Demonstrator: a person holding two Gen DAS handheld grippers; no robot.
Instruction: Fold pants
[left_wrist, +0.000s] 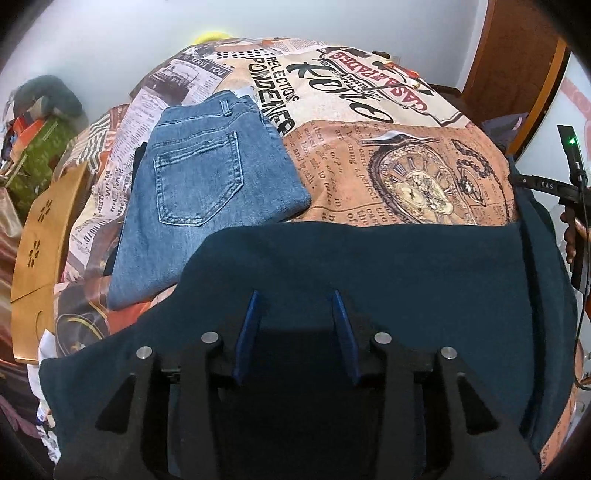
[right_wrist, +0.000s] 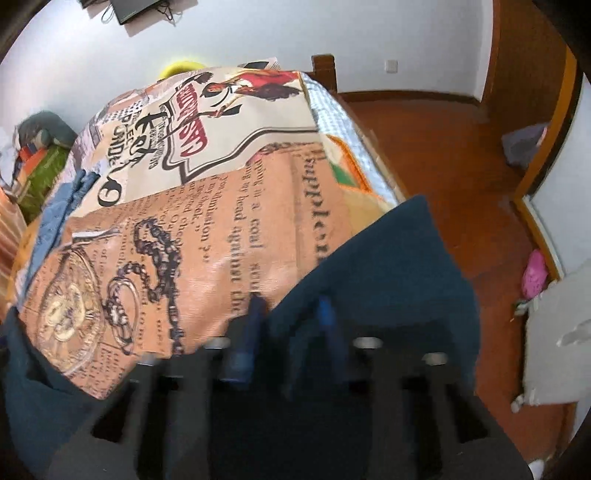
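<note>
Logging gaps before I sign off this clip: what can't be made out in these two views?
- Dark pants: near part cut off by the bottom edge and covered by the left claw, left wrist view.
- Right claw: motion blur; grip on the pants unclear, right wrist view.
- Folded jeans: only a sliver shows at the left in the right wrist view.
- Clutter beside the bed: too distorted to identify.

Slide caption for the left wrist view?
Left gripper open above dark teal pants, folded jeans lying beside them on the printed bedspread.
</note>
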